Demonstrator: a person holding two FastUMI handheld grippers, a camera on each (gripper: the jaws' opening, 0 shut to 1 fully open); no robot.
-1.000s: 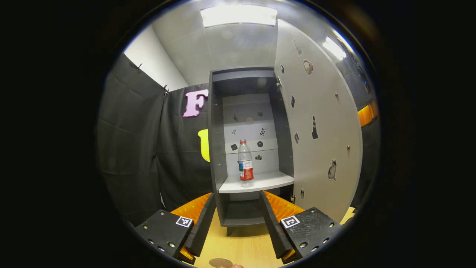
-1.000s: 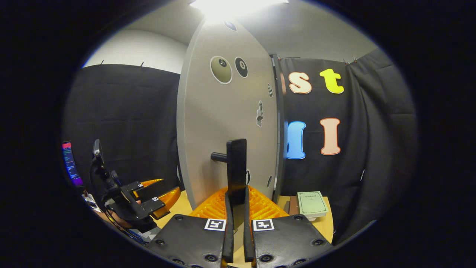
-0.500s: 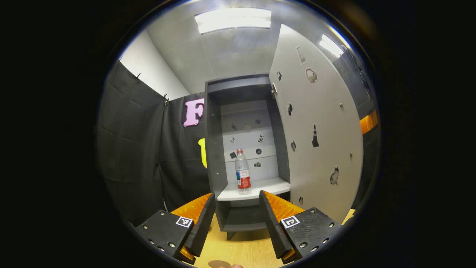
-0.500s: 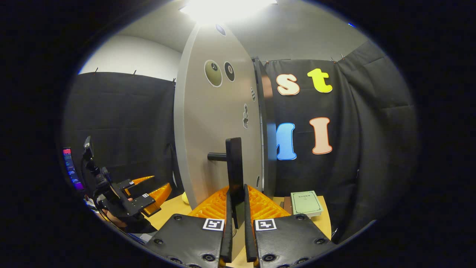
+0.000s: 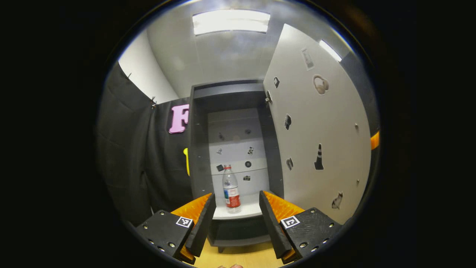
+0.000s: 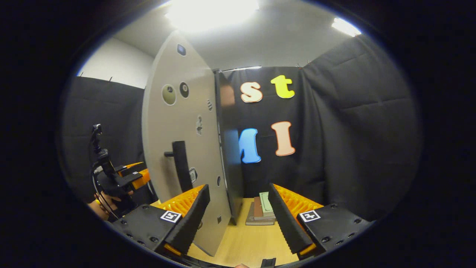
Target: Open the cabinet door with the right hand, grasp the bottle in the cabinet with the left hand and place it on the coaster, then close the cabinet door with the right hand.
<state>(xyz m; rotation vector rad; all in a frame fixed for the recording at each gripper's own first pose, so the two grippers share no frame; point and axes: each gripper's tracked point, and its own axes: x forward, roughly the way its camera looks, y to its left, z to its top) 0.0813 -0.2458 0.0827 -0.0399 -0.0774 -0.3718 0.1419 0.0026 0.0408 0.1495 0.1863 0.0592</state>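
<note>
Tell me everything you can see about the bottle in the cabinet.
The bottle is a small clear plastic one with a red cap and a label banded in red, white and blue. It stands upright on the cabinet's pale shelf, left of the shelf's middle, in front of the sticker-dotted back panel. Nothing touches it but the shelf. The open left gripper points at it from short of the cabinet, and the door stands swung open beside it.

Bottle [image 5: 231,189] upright on cabinet shelf [image 5: 243,211]
</note>
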